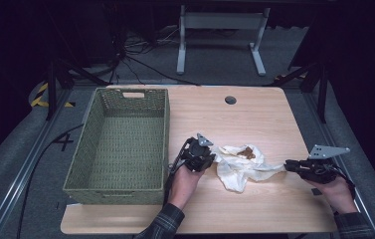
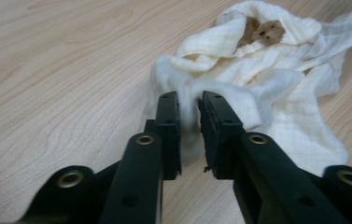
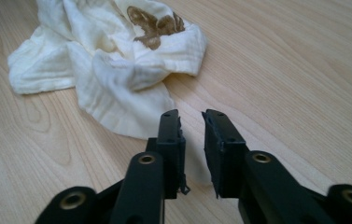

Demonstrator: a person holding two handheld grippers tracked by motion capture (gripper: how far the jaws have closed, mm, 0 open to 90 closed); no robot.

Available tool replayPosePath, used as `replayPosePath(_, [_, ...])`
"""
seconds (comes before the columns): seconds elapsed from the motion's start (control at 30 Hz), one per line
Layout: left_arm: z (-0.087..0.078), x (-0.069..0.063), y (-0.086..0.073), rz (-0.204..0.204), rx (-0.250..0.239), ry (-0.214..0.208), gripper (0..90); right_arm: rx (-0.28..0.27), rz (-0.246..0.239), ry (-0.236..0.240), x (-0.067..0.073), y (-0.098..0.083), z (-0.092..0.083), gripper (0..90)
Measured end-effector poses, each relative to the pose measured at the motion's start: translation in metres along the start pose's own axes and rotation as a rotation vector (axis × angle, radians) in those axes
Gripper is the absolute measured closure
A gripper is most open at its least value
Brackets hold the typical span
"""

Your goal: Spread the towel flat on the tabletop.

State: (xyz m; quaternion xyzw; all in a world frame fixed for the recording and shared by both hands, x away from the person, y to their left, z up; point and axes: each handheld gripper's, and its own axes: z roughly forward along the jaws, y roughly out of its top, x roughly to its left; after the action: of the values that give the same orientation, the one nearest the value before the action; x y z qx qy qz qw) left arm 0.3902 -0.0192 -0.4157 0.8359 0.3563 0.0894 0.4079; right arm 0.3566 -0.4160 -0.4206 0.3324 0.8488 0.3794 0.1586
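While both claws grip, cloth (image 1: 237, 164) lies crumpled.

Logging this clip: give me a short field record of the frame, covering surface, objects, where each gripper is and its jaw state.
surface: wooden table
basket: green woven basket, on the table's left part, nothing inside
cloth: crumpled white cloth with a brown print, lying right of the basket
left gripper: at the cloth's left edge, jaws nipping a fold
right gripper: at the cloth's right tip, jaws narrowly apart; whether cloth lies between them cannot be told
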Motion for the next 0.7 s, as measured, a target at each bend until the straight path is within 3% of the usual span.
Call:
replayPosePath(0.03, [0.0,0.0,0.0,0.0,0.0,0.0,73.0,-0.012,0.0,0.005,0.0,0.0,-0.001,73.7])
replayPosePath(0.17, [-0.008,-0.016,0.002,0.043,-0.006,-0.087,72.4,-0.055,0.004,0.036,0.004,0.004,-0.005,72.2])
replayPosePath(0.2, [-0.008,-0.016,0.002,0.043,-0.006,-0.087,71.9,-0.055,0.004,0.036,0.004,0.004,-0.005,72.2])
replayPosePath(0.4, [0.003,-0.045,0.0,0.098,0.026,-0.187,70.8,-0.034,-0.042,0.087,0.021,0.01,0.005,70.8])
replayPosePath(0.53, [0.017,-0.057,-0.005,0.126,0.055,-0.23,70.3,-0.019,-0.059,0.116,0.027,0.012,0.012,68.8])
replayPosePath(0.7, [0.033,-0.067,-0.013,0.156,0.108,-0.241,66.1,0.006,-0.074,0.135,0.033,0.012,0.019,67.1])
